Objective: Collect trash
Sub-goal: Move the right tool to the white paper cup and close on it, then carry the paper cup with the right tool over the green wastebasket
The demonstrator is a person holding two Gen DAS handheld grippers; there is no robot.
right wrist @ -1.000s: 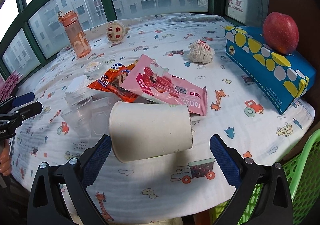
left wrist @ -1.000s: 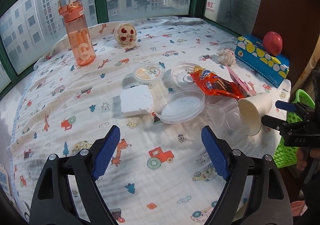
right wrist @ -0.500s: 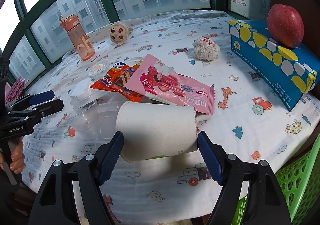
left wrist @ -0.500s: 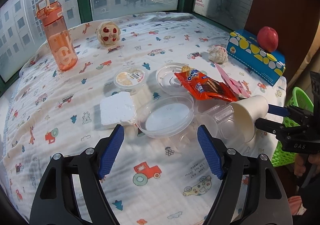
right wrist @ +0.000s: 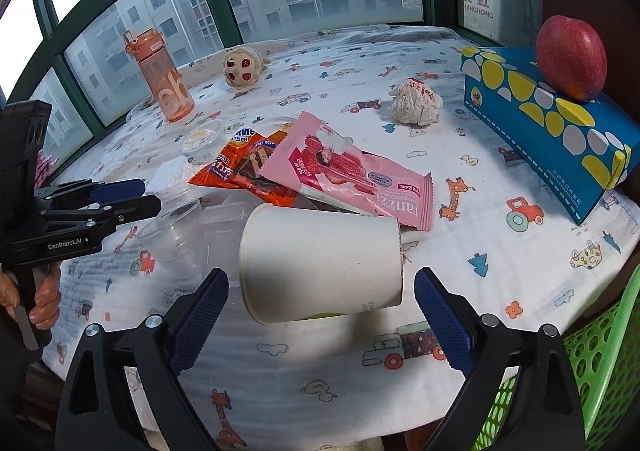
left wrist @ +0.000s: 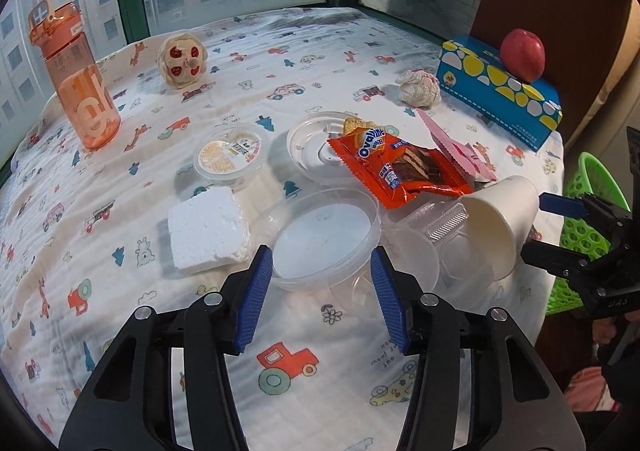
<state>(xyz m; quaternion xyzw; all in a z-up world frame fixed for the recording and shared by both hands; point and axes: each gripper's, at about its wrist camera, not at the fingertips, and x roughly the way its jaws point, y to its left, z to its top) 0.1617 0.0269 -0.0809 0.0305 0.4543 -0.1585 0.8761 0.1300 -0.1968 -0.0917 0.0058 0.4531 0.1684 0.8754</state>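
In the left wrist view, the left gripper (left wrist: 322, 271) is hovering just in front of a round clear plastic lid (left wrist: 325, 237) lying on the cartoon-print tablecloth (left wrist: 120, 191); its jaws have just been closing to a middling gap, with only the lid's near edge showing between the blue pads and nothing gripped. A white foam block (left wrist: 206, 229) is sitting just left of the lid, an orange snack wrapper (left wrist: 396, 171) is lying behind it across a clear plastic dish (left wrist: 308, 147), and a white paper cup (left wrist: 498, 225) is lying on its side to the right among clear plastic cups. The right gripper (left wrist: 560, 235) is reaching in from the right edge beside that cup. In the right wrist view, the right gripper (right wrist: 320, 305) is standing wide, its jaws having just been opening, with the paper cup (right wrist: 320, 263) lying between the pads and neither pad pressing on it. A pink wrapper (right wrist: 352, 175) is resting behind the cup, partly over the orange one, and a crumpled paper ball (right wrist: 414, 105) is lying farther back. A green basket (right wrist: 600, 351) is showing at the lower right, beside the table edge. The left gripper (right wrist: 136, 197) is coming in from the left.
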